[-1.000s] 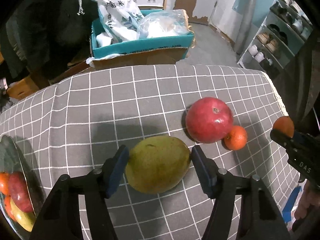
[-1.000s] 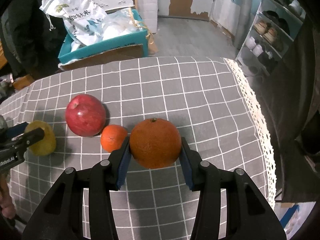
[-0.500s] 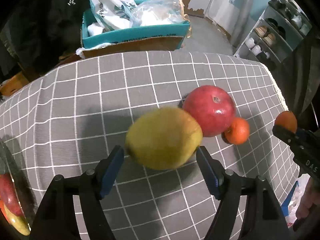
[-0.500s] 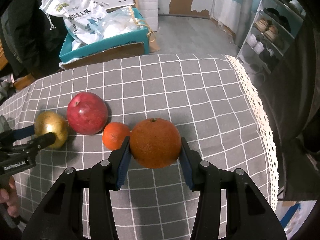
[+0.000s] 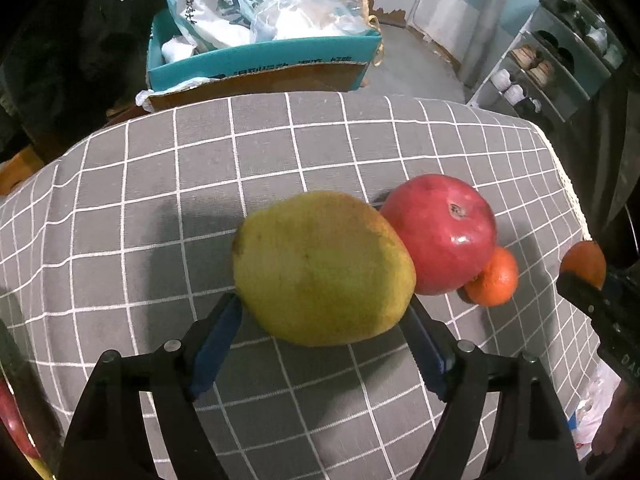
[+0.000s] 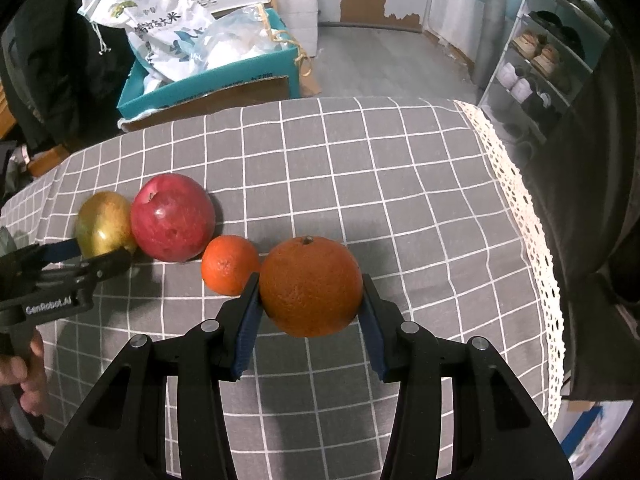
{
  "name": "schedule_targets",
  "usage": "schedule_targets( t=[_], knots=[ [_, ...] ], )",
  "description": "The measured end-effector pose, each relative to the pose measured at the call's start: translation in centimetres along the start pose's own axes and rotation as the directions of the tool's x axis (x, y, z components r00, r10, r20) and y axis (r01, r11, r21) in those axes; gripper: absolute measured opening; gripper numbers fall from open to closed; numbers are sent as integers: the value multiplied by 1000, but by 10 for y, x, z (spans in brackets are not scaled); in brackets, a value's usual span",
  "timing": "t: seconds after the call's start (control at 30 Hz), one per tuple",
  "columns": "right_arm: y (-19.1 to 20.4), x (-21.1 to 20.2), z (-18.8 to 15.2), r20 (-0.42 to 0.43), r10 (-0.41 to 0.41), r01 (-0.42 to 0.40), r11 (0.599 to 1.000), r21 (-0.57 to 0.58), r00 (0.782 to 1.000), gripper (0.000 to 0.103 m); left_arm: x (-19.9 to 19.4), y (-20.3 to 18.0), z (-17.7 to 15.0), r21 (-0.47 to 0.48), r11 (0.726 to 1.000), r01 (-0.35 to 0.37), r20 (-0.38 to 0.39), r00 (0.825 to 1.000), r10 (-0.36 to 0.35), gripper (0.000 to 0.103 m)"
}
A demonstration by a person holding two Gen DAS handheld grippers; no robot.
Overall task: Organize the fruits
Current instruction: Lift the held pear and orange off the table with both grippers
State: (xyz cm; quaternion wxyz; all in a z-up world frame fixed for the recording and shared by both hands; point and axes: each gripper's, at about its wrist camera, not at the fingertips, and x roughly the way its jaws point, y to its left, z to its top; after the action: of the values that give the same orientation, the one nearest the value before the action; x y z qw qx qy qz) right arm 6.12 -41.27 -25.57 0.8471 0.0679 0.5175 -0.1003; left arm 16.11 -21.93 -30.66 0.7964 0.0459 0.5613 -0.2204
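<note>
The step in hand seemed to be the setting down of fruits in a row on the grey checked tablecloth (image 6: 400, 184). The left gripper (image 5: 320, 340) had its jaws opening around the yellow-green mango (image 5: 320, 268); the mango lay between the blue pads, but the pads no longer seemed to press on it, so I judged that the mango was being released onto the cloth. It rested against the red apple (image 5: 440, 240), and the small tangerine (image 5: 494, 278) sat just on the other side of the apple, touching it or nearly so. The right gripper (image 6: 310, 312) was closed on the large orange (image 6: 310, 286), with both pads pressed on its sides, and it held the orange just beside the tangerine; from the right wrist view I could not tell whether the orange already rested on the cloth or hung a little above it. So the line read mango, apple, tangerine, orange, from left to right. The next move probably called for the left gripper to open fully and draw back without pushing the mango, because a round fruit could roll and disturb the apple. After that, the right gripper would need to lower the orange, if it was not yet down, and free it gently next to the tangerine.
</note>
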Motion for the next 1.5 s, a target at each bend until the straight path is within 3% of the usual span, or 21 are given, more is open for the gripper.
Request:
schedule_targets(
  t=[0.4, 0.67, 1.5],
  knots=[
    [-3, 8, -1, -17, -2, 2, 1000, 5, 1000, 45, 10, -2, 10, 15, 1000, -21, -9, 1000, 21, 87],
    [-1, 10, -2, -25, -5, 5, 1000, 0, 1000, 45, 10, 3, 15, 2, 1000, 8, 8, 1000, -8, 84],
    [15, -7, 3, 24, -14, 15, 999, -28, 1000, 45, -30, 4, -10, 20, 999, -33, 105, 994, 31, 83]
  ],
)
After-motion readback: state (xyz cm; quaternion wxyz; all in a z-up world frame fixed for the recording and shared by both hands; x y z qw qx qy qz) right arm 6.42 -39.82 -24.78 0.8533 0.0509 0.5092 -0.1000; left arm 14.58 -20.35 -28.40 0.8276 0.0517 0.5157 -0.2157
